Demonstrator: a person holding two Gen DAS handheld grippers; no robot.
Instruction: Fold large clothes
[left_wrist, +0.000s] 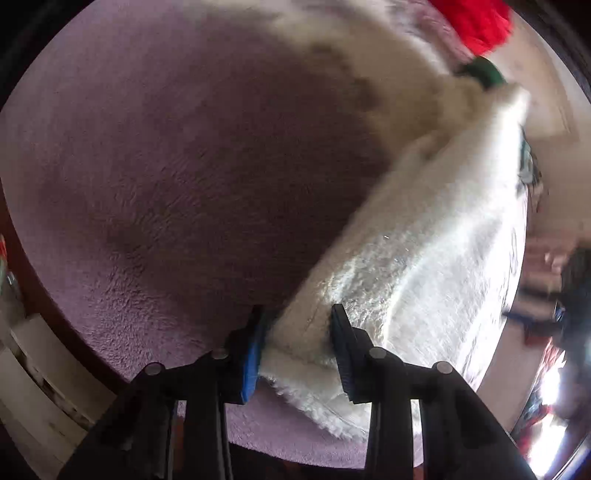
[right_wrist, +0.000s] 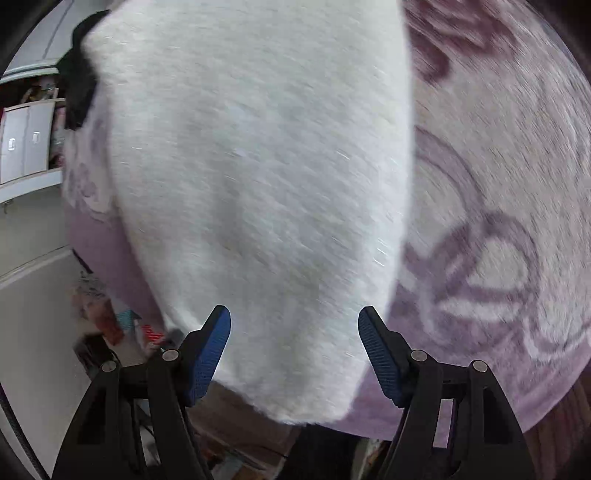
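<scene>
White fleece garment (left_wrist: 406, 258) edge clenched in left tongs (left_wrist: 295, 350); right tongs (right_wrist: 294, 350) gape, released, above it.

We note a mauve fleece bed cover (left_wrist: 166, 177) with a pale swirl pattern, white cabinet doors (right_wrist: 22, 144) at left, and a grey floor (right_wrist: 33, 302).

From my remote seat, the white fleece garment (right_wrist: 258, 166) runs off the top edge of the right wrist view, motion blur smears the lilac blanket (right_wrist: 498, 221) beside it, and past the garment's far end a red item (left_wrist: 476, 22) is cropped and unidentifiable.
</scene>
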